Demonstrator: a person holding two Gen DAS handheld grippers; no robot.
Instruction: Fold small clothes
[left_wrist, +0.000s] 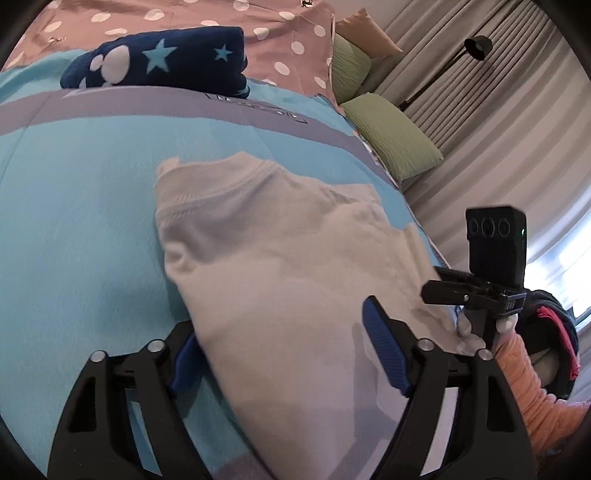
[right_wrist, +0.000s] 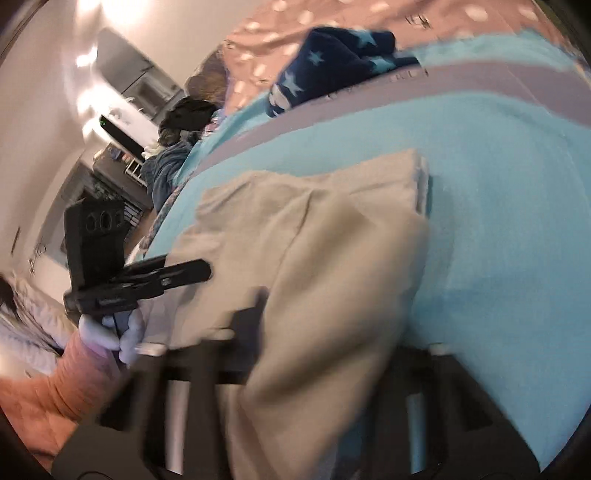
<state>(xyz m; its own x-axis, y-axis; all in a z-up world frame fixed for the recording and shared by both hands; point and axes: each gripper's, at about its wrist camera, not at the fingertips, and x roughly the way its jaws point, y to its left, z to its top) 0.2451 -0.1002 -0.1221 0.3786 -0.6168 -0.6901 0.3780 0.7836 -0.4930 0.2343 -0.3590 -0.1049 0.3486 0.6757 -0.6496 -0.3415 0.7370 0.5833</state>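
A small white garment (left_wrist: 280, 258) lies partly folded on the light blue bedspread (left_wrist: 74, 221). My left gripper (left_wrist: 284, 350) is open, its blue pads (left_wrist: 384, 354) on either side of the garment's near end. The right gripper shows in the left wrist view (left_wrist: 443, 284) at the garment's right edge. In the blurred right wrist view the garment (right_wrist: 314, 258) looks beige and drapes between my right gripper's fingers (right_wrist: 332, 332); whether they grip it is unclear. The left gripper (right_wrist: 184, 273) shows at its left edge.
A folded navy garment with stars (left_wrist: 159, 59) lies at the far side of the bed, on a pink dotted sheet (left_wrist: 288, 33). Green pillows (left_wrist: 395, 136), a floor lamp (left_wrist: 476, 48) and curtains are to the right. Room furniture (right_wrist: 122, 92) shows beyond the bed.
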